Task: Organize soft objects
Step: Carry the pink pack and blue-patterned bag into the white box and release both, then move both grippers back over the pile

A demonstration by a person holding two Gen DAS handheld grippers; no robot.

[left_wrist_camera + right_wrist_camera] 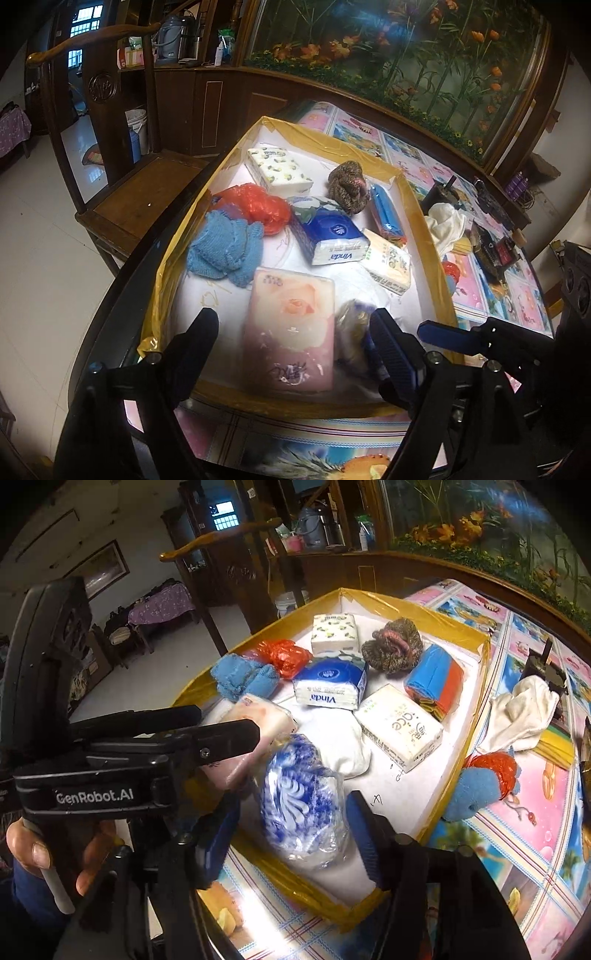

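Note:
A white-lined box with a yellow-taped rim (417,229) (476,686) holds several soft things. At its near end lies a pink rose-print tissue pack (291,306) (258,716). My left gripper (293,332) (229,722) stands open around it, and neither pad touches the pack. Beside the pack lies a blue-and-white patterned bag (303,805) (354,325). It sits between the fingers of my right gripper (291,830), which is open with small gaps on both sides. One blue-padded finger (443,334) of the right gripper shows in the left wrist view.
Further back in the box lie a Vinda pack (328,686), more tissue packs, a blue knit (221,247), a red bag (258,206) and a brown knit (349,186). Outside on the table lie a white cloth (524,709) and a blue plush (484,779). A wooden chair (147,199) stands left.

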